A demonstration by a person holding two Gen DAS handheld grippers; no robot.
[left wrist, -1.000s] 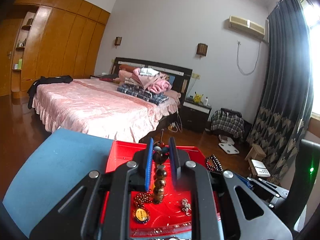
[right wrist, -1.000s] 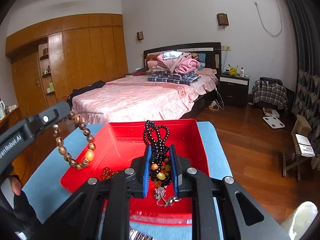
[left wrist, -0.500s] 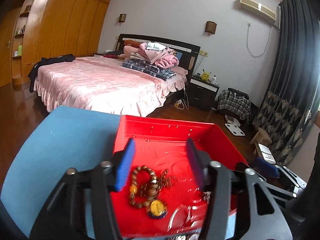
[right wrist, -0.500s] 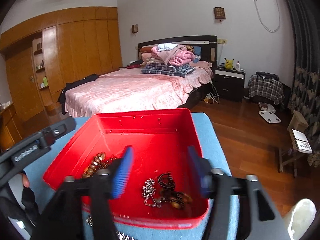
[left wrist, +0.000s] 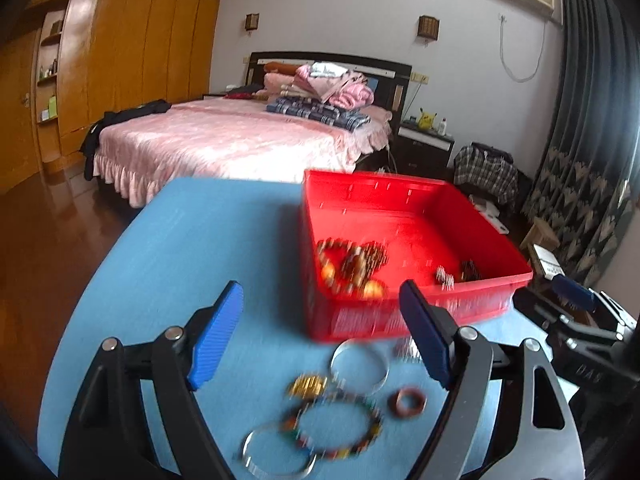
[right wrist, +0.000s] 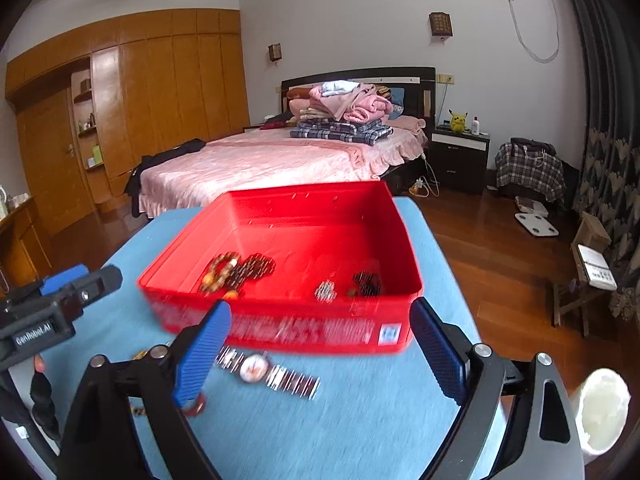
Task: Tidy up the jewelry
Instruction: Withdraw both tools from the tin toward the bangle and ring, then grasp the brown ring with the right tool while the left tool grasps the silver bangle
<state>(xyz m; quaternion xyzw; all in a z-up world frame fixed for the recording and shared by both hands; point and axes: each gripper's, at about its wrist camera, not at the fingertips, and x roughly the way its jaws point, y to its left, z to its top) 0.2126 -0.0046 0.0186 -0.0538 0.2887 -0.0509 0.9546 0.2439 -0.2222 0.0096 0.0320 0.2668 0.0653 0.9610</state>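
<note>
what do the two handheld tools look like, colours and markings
Both match: the left tool and right tool have black angular frames with silver pivot bolts and ribbed blue finger pads. The right wrist view shows white lettering, roughly "GenRobot.AI", on the left one's side, gripped by a hand in a black glove.

Light: daylight, quite bright, it comes from the right side behind the dark curtain (left wrist: 580, 128).
Glare: shiny patches on the wooden floor (right wrist: 492, 240) and on the wardrobe (right wrist: 132, 100) doors.
Shadows: soft and weak on the blue table (left wrist: 192, 248).
Blur: the red tray (right wrist: 280, 324) and the jewelry near it are smeared (motion blur), the bed (right wrist: 272, 160) is sharper.
Distortion: strong fisheye, straight walls bend, the corners go black.
</note>
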